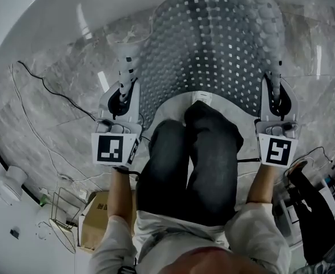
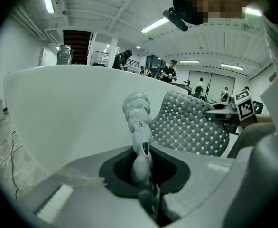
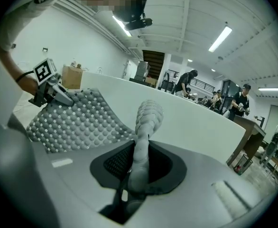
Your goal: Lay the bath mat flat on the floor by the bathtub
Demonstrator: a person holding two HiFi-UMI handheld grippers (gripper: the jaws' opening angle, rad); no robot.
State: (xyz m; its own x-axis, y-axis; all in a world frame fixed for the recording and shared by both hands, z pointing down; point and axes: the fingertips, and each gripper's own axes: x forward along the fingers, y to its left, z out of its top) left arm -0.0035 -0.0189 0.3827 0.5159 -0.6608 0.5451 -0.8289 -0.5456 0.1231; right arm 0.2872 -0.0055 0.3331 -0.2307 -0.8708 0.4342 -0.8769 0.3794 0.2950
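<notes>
From the head view, the grey studded bath mat (image 1: 213, 44) fills the upper middle of the frame. It spreads between the two grippers over the marble-patterned floor (image 1: 59, 113), and its far end reaches the white bathtub (image 1: 70, 10) that curves across the top. The left gripper (image 1: 124, 90) pinches the mat's near left corner and the right gripper (image 1: 273, 90) its near right corner, with the person's dark trousers (image 1: 190, 164) between them. Only this view shows a black cable (image 1: 47, 87) trailing over the floor at the left and a cardboard box (image 1: 96, 210) at the lower left. It cannot show the grip closely. The left gripper view does: the jaws of the left gripper (image 2: 146, 175) are nearly together, clamped on a bunched, rolled edge of the bath mat (image 2: 191, 122), which rises at frame centre against the bathtub (image 2: 72, 108) wall. The right gripper (image 2: 219, 110) holds the opposite corner at the right. The right gripper view mirrors this. The right gripper (image 3: 136, 175) is closed on a bunched edge, the bath mat (image 3: 77, 122) sags away to the left toward the left gripper (image 3: 58, 96), and the bathtub (image 3: 200, 122) rim crosses behind. Both gripper views also show people standing (image 3: 184, 87) in a bright hall beyond the tub, which the head view does not show.
</notes>
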